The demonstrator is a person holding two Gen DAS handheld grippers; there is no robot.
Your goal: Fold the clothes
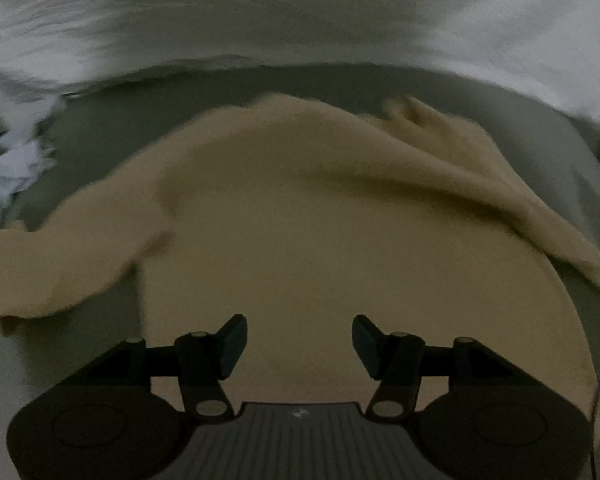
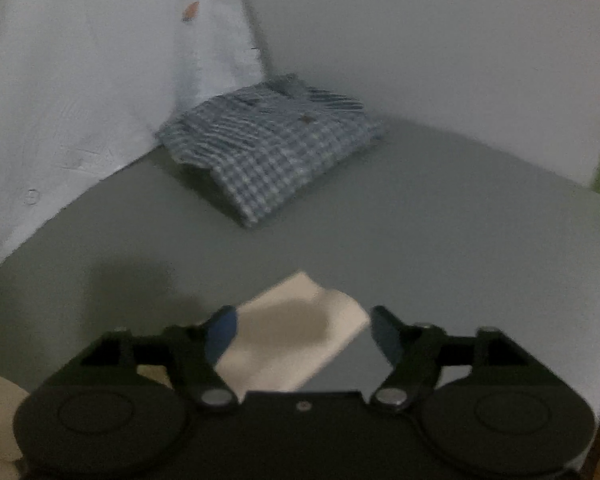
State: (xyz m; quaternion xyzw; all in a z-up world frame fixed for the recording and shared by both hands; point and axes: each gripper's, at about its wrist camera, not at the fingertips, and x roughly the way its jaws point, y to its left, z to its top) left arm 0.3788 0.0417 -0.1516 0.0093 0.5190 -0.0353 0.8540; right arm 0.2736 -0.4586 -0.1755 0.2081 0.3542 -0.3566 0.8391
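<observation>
Both tongs gape over grey table; white walls behind.

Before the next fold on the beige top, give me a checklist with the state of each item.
1. Left gripper free to grasp: ok, fingers apart, nothing between them, over the beige top.
2. Right gripper free: ok, fingers apart, not pressing the cream cloth corner seen between them.
3. Beige top lying flat: not ok, one sleeve lies bunched across the body.
4. Other sleeve placed: not ok, spread out sideways, unfolded.
5. Folded checked shirt out of the way: ok, in the far corner by the walls.
6. Grey surface beside it bare: ok where visible.
</observation>
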